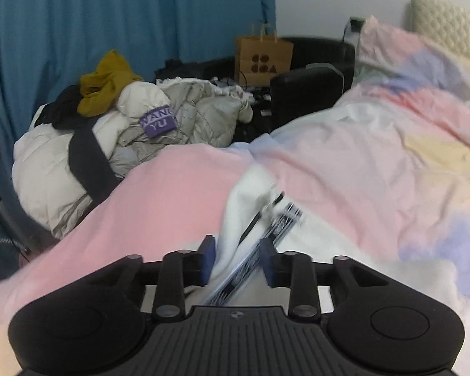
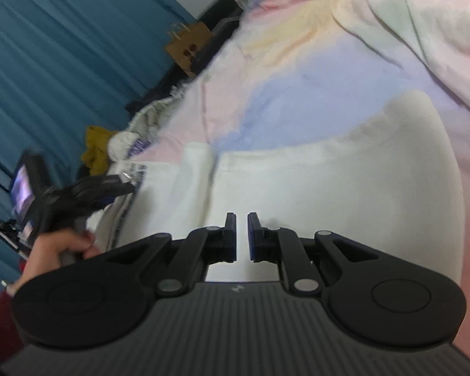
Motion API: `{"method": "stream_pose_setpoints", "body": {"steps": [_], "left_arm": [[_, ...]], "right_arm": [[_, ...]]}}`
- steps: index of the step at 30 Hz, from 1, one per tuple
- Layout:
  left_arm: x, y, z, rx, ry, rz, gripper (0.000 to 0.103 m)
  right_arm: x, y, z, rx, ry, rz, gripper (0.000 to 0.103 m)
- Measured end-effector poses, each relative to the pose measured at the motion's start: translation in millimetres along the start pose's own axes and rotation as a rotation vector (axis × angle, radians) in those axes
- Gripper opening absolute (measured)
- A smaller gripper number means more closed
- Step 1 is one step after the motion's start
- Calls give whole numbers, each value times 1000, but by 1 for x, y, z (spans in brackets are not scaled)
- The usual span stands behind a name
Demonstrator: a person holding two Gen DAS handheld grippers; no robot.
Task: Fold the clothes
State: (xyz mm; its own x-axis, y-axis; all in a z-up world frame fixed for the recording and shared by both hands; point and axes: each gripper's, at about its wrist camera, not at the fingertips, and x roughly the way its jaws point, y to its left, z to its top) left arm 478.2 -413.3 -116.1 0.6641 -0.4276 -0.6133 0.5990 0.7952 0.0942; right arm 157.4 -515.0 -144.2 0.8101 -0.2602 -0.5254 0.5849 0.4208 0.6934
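left gripper [image 1: 237, 261] over the bed, jaws parted with a bunched fold of white garment [image 1: 250, 206] running up between the blue pads [image 1: 207, 255]; cloth touching the left pad, contact on the right pad hard to judge through motion blur, so cannot tell whether clamped or merely straddling. dark printed strip on the cloth between the jaws, smeared, unreadable. beyond the jaws, pastel duvet [image 1: 376, 156] in pink, lilac and yellow; far left of the jaws, heap of pale puffer jackets [image 1: 78, 163] with a mustard cloth [image 1: 106, 81] on top and a purple label, lettering only partly legible. brown paper bag [image 1: 263, 58] further back against a blue curtain [image 1: 109, 15].

right gripper [image 2: 242, 235] with jaws nearly together, narrow slit left between the pads, nothing seen inside it. same white garment [image 2: 329, 188] spread flat directly ahead of and under the jaws, lower edge cut off by the gripper body. left of the jaws, person's left hand [image 2: 59, 247] around the other gripper's handle, heavily blurred; its fingertips buried in the garment's bunched edge.
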Motion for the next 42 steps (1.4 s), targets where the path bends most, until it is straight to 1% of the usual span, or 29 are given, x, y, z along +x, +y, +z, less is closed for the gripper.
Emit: {"method": "stream_pose_setpoints", "body": {"steps": [1, 2, 4, 7, 9, 10, 14, 16, 18, 22, 27, 29, 31, 34, 37, 38, 39, 40, 42], "left_arm": [[-17, 11, -7, -43, -3, 0, 52], [-36, 22, -16, -92, -2, -1, 54], [-77, 46, -33, -151, 11, -9, 54], [-154, 87, -68, -257, 31, 40, 57], [-210, 118, -94, -351, 46, 63, 60], [-234, 131, -105, -389, 57, 89, 60], [-346, 183, -162, -563, 109, 232, 62], [-398, 202, -189, -660, 127, 285, 64], [-452, 221, -218, -775, 122, 335, 66], [-550, 246, -273, -970, 97, 423, 74], [-651, 262, -352, -1209, 30, 472, 81], [-678, 265, -384, -1302, 21, 486, 82], [-694, 266, -418, -1427, 10, 479, 83], [-716, 268, -469, -1622, -9, 462, 83], [-718, 270, -504, -1737, -14, 449, 83], [-714, 271, -509, -1752, -17, 430, 83], [-707, 271, -510, -1757, -22, 404, 83], [-701, 271, -512, -1762, -27, 377, 83], [-688, 272, -515, -1772, -37, 324, 83]], "right_arm": [[-1, 1, 0, -5, 0, 6, 11], [-3, 3, 0, -28, -15, 3, 11], [-4, 4, 1, -41, -25, -6, 11], [-6, 3, 4, -35, -22, -2, 11], [-11, 6, 6, -60, -33, -26, 11], [-14, 7, 6, -71, -37, -35, 11], [-26, 9, 9, -101, -48, -56, 11], [-34, 8, 10, -101, -46, -55, 11], [-41, 10, 11, -117, -37, -48, 11], [-54, 13, 11, -154, -2, -22, 11], [-66, 12, 15, -177, 46, -7, 11], [-73, 11, 19, -173, 69, 16, 11], [-81, 9, 25, -163, 80, 35, 11], [-91, 6, 37, -152, 55, 51, 11], [-98, -2, 47, -138, 40, 40, 12], [-98, -6, 50, -130, 42, 30, 15], [-99, -11, 53, -119, 41, 16, 24], [-100, -17, 55, -108, 38, -1, 30], [-101, -28, 60, -82, 31, -39, 57]]}}
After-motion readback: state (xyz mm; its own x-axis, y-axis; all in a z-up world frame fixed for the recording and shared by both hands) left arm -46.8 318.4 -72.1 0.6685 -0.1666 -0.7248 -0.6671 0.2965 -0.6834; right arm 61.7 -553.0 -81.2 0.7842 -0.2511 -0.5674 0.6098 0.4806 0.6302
